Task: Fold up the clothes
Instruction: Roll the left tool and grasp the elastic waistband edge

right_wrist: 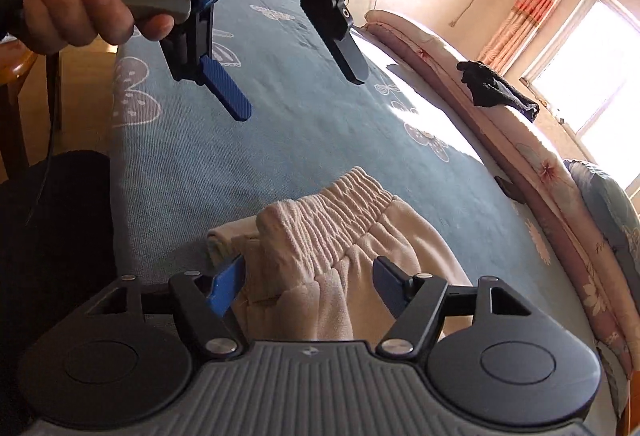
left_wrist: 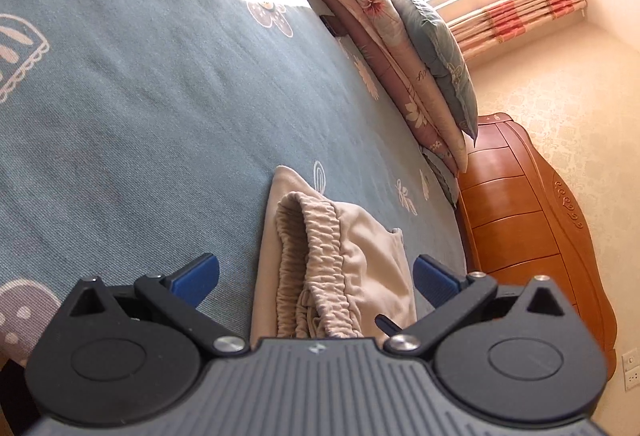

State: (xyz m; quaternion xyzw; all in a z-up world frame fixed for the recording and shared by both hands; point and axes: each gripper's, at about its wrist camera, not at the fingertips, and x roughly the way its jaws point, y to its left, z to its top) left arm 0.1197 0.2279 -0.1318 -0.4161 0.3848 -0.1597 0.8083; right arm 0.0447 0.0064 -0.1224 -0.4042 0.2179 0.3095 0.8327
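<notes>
A folded beige garment with a gathered elastic waistband lies on the blue patterned bedspread. My left gripper is open wide, its blue pads standing either side of the garment and clear of it. In the right wrist view a hand holds this left gripper up above the bed, with nothing between its fingers. My right gripper is open, low over the garment's near end. Its left pad sits close to the fabric's edge and the other stands apart.
Rolled floral quilts and a blue pillow line the bed's far side, with a dark cloth draped on top. A small dark object lies by the quilts. A wooden headboard stands at the right. A dark-clothed leg is at the left.
</notes>
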